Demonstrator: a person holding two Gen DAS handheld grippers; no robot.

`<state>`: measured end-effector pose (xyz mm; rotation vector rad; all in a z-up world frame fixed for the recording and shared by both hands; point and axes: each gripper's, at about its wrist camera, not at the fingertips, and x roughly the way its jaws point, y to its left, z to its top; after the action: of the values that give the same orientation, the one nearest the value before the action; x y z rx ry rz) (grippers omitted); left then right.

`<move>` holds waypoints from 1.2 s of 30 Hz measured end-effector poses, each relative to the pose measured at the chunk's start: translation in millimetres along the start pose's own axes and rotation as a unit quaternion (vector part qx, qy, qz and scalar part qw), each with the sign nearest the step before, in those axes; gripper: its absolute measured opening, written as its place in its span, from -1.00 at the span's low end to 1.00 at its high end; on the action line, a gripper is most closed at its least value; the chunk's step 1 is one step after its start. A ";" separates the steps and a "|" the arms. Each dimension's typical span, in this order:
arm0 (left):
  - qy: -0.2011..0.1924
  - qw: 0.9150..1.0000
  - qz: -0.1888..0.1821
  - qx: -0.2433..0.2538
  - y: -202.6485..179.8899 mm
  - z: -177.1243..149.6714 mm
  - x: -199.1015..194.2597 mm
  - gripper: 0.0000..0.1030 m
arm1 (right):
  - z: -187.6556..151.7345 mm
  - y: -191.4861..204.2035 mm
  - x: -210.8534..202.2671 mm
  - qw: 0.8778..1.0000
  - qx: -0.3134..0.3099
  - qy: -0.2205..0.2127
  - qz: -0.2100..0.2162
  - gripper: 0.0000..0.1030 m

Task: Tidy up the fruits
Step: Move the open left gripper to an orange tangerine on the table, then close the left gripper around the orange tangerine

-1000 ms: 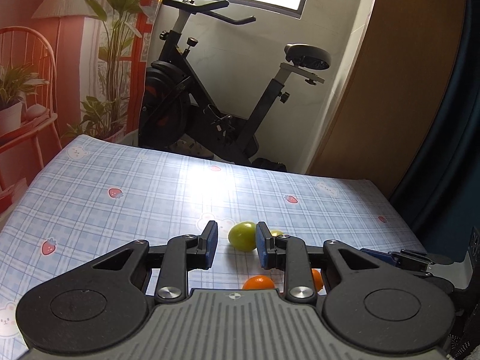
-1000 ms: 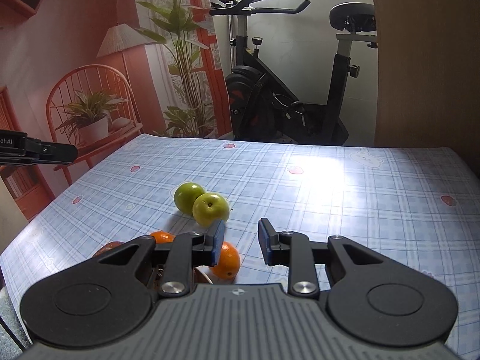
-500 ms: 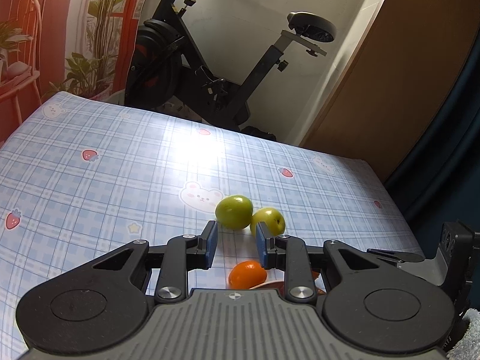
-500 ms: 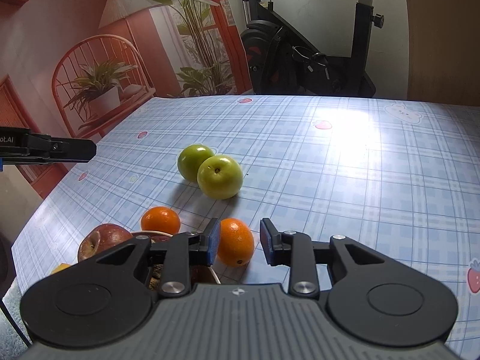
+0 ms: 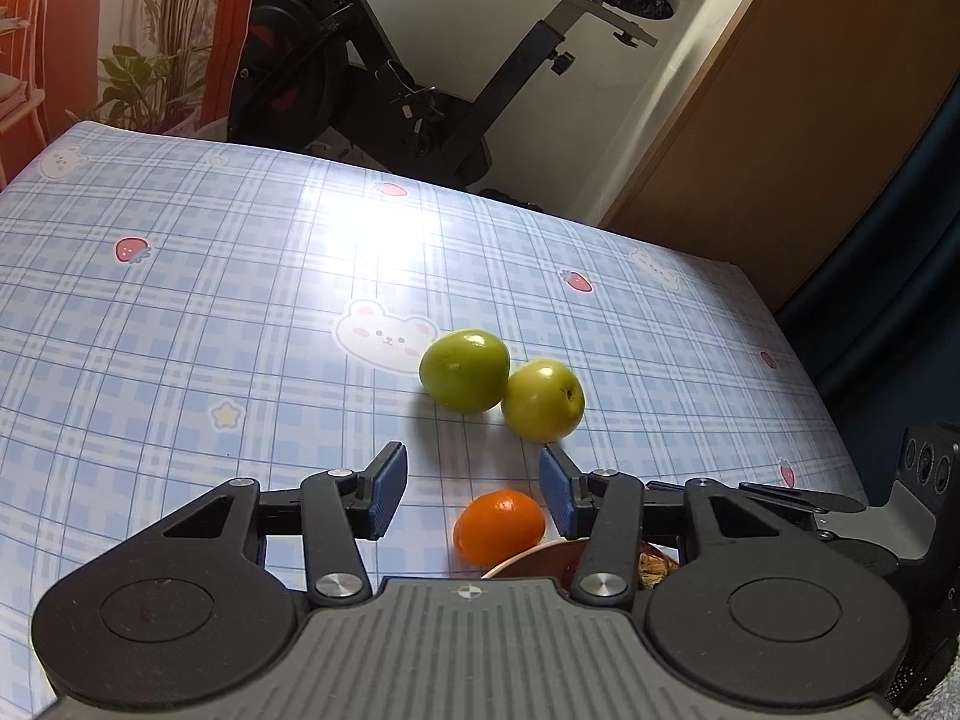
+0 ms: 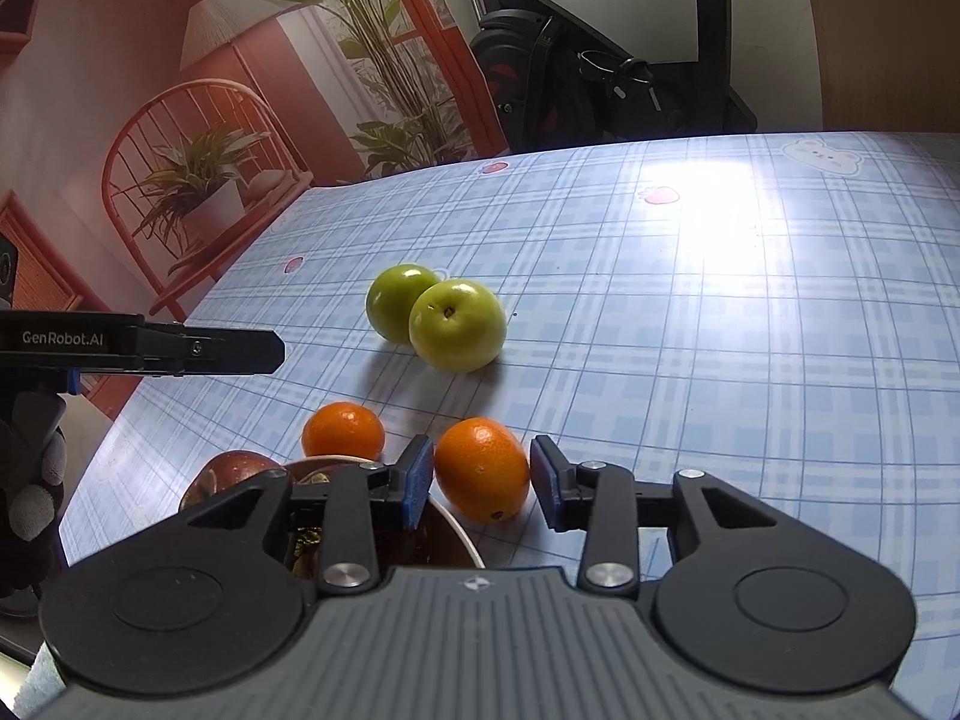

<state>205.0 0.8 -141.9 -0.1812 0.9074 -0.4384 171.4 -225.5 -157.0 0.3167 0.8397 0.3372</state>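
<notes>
Two green apples (image 5: 465,369) (image 5: 543,400) lie touching on the blue checked tablecloth; they also show in the right wrist view (image 6: 399,302) (image 6: 457,324). An orange (image 5: 499,526) lies in front of my open, empty left gripper (image 5: 471,483), beside a bowl rim (image 5: 534,555). My right gripper (image 6: 482,483) is open with its pads either side of an orange (image 6: 482,468), not closed on it. A second orange (image 6: 342,429) and a red apple (image 6: 231,474) lie to its left by the bowl (image 6: 456,534).
The left gripper's side (image 6: 141,347) shows at the left of the right wrist view. An exercise bike (image 5: 384,66) stands beyond the table's far edge. A brown door (image 5: 780,138) is at the right. The tablecloth (image 5: 180,300) stretches left and back.
Both grippers have tilted down and moved closer to the fruit. Both sets of jaws have opened wider. The right gripper now has an orange between its pads.
</notes>
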 end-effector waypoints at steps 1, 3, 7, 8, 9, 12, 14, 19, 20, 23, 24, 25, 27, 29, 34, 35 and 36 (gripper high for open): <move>0.003 1.000 0.000 0.001 -0.9 -1.3 1.0 0.00 | 0.1 -0.5 0.0 1.000 0.002 0.001 0.001 -0.23; 0.008 1.000 -0.002 0.003 -1.8 -2.1 3.1 -0.01 | -0.2 -1.3 -0.7 1.000 0.006 0.002 0.001 -0.25; 0.028 0.999 -0.015 -0.010 0.0 -1.6 13.5 -0.01 | -2.1 -2.9 -6.0 1.000 0.012 -0.007 -0.018 -0.26; 0.036 0.999 -0.022 -0.021 1.7 -1.8 17.8 -0.01 | -2.4 -3.6 -7.8 0.999 0.014 -0.011 -0.026 -0.26; 0.038 0.999 -0.025 -0.027 2.8 -1.8 20.2 -0.01 | -2.5 -4.1 -9.3 0.999 0.013 -0.015 -0.037 -0.26; 0.045 0.998 -0.021 -0.036 4.1 -2.1 28.4 -0.01 | -3.5 -5.8 -13.9 0.998 0.009 -0.021 -0.058 -0.26; 0.052 0.998 -0.022 -0.039 3.8 -2.7 33.5 -0.01 | -4.7 -7.6 -16.4 0.997 0.008 -0.024 -0.067 -0.26; 0.073 0.995 -0.030 -0.053 4.6 -7.3 46.5 -0.02 | -8.1 -11.4 -22.8 0.996 0.010 -0.030 -0.082 -0.26; 0.067 0.996 -0.031 -0.055 5.0 -8.3 47.0 -0.01 | -9.1 -11.8 -23.9 0.996 0.012 -0.031 -0.083 -0.26; 0.066 0.996 -0.029 -0.056 3.8 -7.5 46.9 -0.04 | -11.3 -13.3 -25.1 0.996 0.021 -0.036 -0.081 -0.26; 0.066 0.996 -0.029 -0.058 4.0 -7.2 47.4 -0.05 | -11.7 -13.9 -25.2 0.996 0.026 -0.039 -0.080 -0.26; 0.065 0.996 -0.028 -0.060 3.8 -7.1 47.8 -0.09 | -11.9 -14.9 -25.3 0.996 0.031 -0.041 -0.079 -0.26; 0.065 0.995 -0.033 -0.063 2.5 -7.9 50.6 -0.14 | -11.8 -16.2 -26.2 0.995 0.037 -0.043 -0.077 -0.26; 0.060 0.996 -0.031 -0.063 0.7 -9.9 51.9 -0.15 | -11.2 -16.3 -27.0 0.995 0.039 -0.041 -0.077 -0.25; 0.039 0.996 -0.021 -0.074 4.1 -12.5 41.5 -0.16 | -13.3 -15.2 -27.9 0.995 0.044 -0.042 -0.076 -0.24; 0.035 0.996 -0.020 -0.075 4.9 -12.1 39.0 -0.16 | -13.8 -16.0 -27.5 0.995 0.048 -0.042 -0.073 -0.23; 0.030 0.997 -0.019 -0.075 5.2 -11.6 36.6 -0.16 | -13.8 -16.2 -27.1 0.995 0.050 -0.042 -0.072 -0.23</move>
<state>216.9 -10.4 -177.0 -0.3243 0.9986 -0.4129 146.6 -249.4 -154.1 0.3588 0.7936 0.1459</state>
